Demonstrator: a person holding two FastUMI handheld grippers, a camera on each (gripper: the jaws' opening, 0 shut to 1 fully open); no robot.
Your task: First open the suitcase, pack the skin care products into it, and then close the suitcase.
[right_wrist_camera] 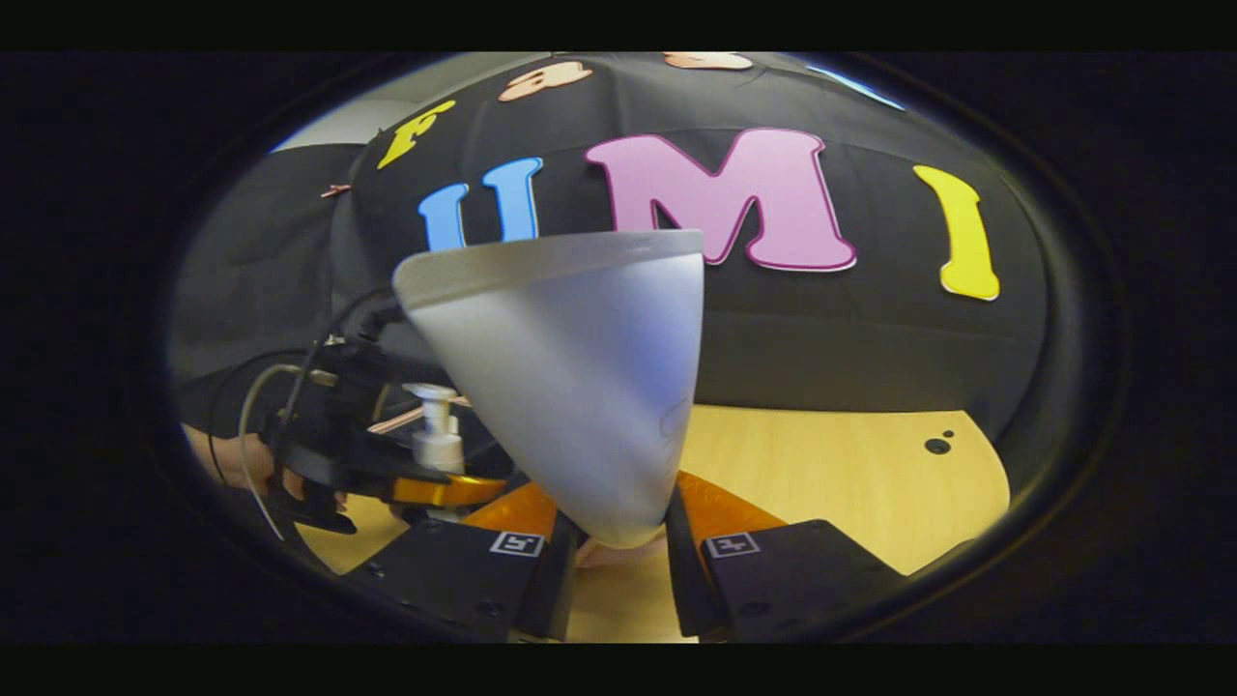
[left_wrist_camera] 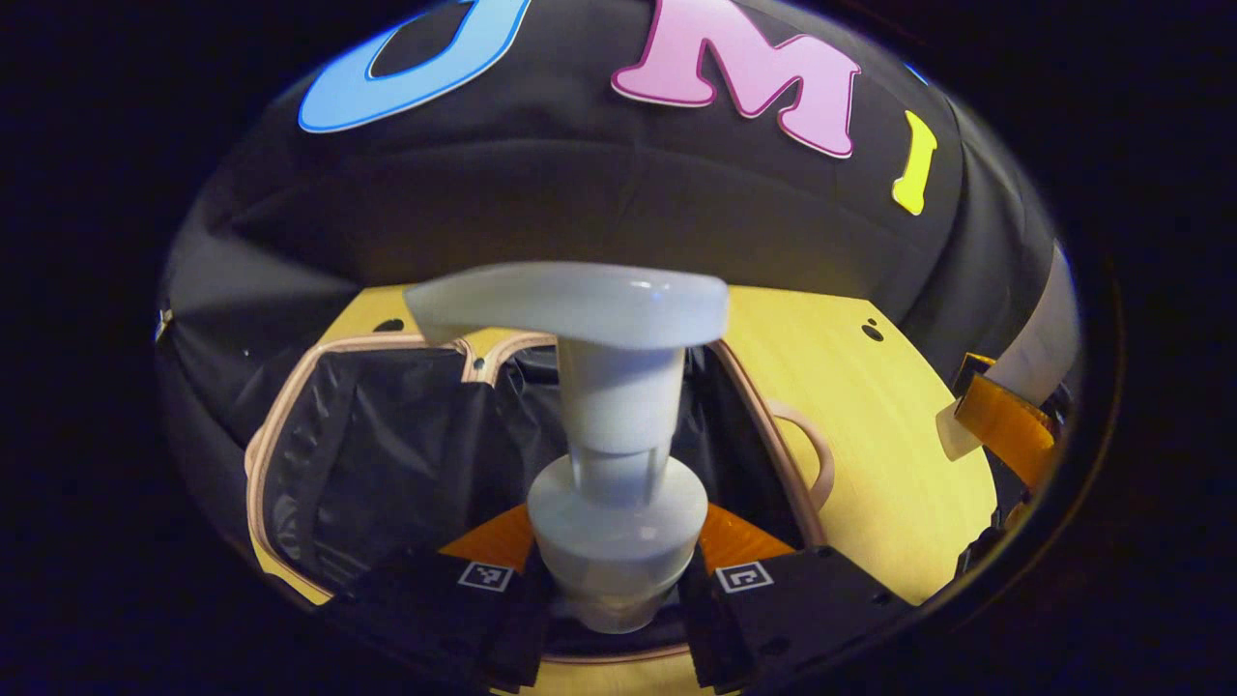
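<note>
Ahead of and below the left gripper point(left_wrist_camera: 618, 599) lies the open pink-rimmed, black-lined suitcase point(left_wrist_camera: 387, 454) on a yellow wooden table point(left_wrist_camera: 870, 416). That gripper is clamped on a white plastic pump bottle point(left_wrist_camera: 618, 464). The right gripper point(right_wrist_camera: 618, 570) pinches a silver-white tapered tube point(right_wrist_camera: 570, 387). Top-heavy loads could tilt and slip out.

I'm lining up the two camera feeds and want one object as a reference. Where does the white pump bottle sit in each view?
Left gripper view: the pump bottle fills the centre, held between the left gripper jaws, above the open suitcase.
Right gripper view: the same pump bottle is small at left, held in the far gripper.
Shared landmark: the yellow wooden table.
</note>
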